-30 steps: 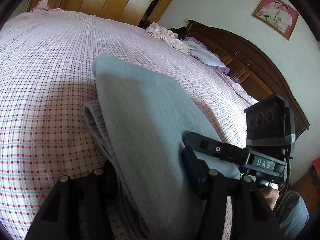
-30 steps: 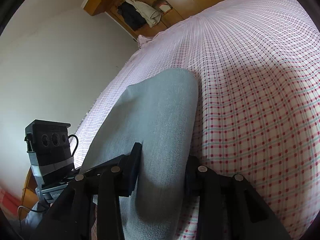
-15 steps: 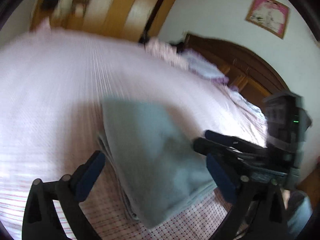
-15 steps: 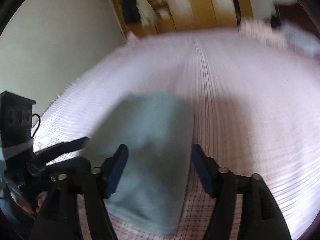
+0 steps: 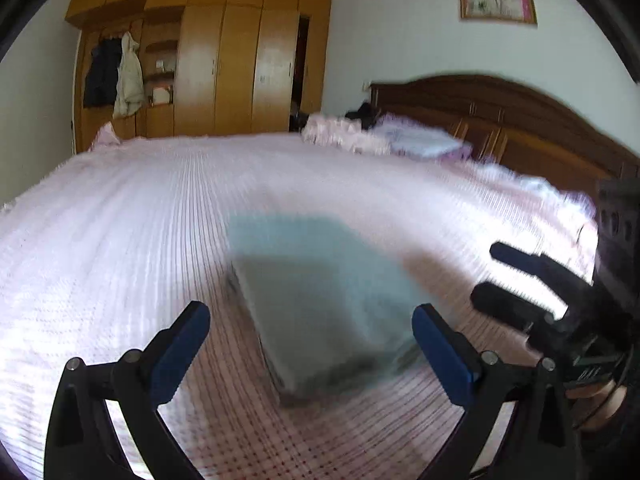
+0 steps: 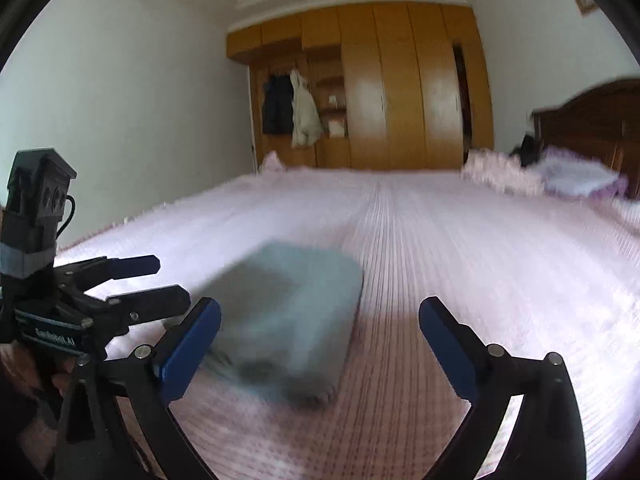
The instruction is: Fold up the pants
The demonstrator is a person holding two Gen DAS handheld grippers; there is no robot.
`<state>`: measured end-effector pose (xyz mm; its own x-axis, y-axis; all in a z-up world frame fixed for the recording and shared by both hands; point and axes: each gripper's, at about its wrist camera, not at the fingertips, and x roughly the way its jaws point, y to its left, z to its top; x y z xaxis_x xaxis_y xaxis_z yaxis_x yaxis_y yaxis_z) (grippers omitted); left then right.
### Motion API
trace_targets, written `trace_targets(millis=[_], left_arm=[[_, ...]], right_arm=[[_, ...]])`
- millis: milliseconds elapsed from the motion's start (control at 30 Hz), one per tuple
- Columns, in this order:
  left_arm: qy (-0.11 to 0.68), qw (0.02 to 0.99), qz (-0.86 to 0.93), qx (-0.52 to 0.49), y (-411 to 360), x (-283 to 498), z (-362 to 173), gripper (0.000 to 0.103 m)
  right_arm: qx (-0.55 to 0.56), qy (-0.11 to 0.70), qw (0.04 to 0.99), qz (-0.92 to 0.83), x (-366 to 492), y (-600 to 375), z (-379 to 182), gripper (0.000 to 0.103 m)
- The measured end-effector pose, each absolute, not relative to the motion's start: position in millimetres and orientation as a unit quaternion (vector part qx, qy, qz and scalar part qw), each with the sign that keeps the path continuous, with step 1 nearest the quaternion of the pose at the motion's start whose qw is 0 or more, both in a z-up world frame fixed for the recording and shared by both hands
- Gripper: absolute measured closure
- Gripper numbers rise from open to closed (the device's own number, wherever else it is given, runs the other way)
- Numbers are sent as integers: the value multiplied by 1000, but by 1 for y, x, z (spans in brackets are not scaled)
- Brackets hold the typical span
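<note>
pants (image 5: pixel 320 300): folded, blurred | bed (image 5: pixel 120 220): checks smeared | headboard (image 5: pixel 520 120): cut off

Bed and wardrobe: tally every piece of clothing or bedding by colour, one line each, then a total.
Grey-blue: 1, the folded pants on the bed
Pink: 1, a crumpled heap by the headboard
Lilac-white: 1, a pillow
Dark: 1, a jacket on the wardrobe
Cream: 1, a coat
Total: 5

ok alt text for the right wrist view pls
Folded grey pants lie on a pink checked bed, free of the right gripper, whose blue-padded jaws have just been opening and stand wide. The left gripper sits at left, open; a wooden wardrobe stands behind.
</note>
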<state>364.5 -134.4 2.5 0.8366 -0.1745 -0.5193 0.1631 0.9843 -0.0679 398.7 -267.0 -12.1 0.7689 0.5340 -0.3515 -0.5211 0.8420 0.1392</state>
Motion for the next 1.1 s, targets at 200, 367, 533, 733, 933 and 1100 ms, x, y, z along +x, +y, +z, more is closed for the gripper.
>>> trace_targets(millis=[200,367,533,733,933,1100], left_arm=[[306,947,-90,-38,-126,378,-23,0],[309,943,-94,-76,-110,378,-27,0],[308,944,-91,-71,-108,376,-27,0],[309,944,-89,-73,-106,374,-27,0],[309,944,-89,-72,-106,373,-27,0],[310,944,-89,-72,-107,373,-26,0]], right_arm=[[-6,256,923,288,417,-250,-31,7],[-23,238,927,289,407,-243,-25,7],[-6,241,925,293,412,-248,-25,7],[8,243,924,294,415,-254,-25,6],[10,246,923,295,418,-256,-25,6],[8,239,925,294,415,-256,-23,6]])
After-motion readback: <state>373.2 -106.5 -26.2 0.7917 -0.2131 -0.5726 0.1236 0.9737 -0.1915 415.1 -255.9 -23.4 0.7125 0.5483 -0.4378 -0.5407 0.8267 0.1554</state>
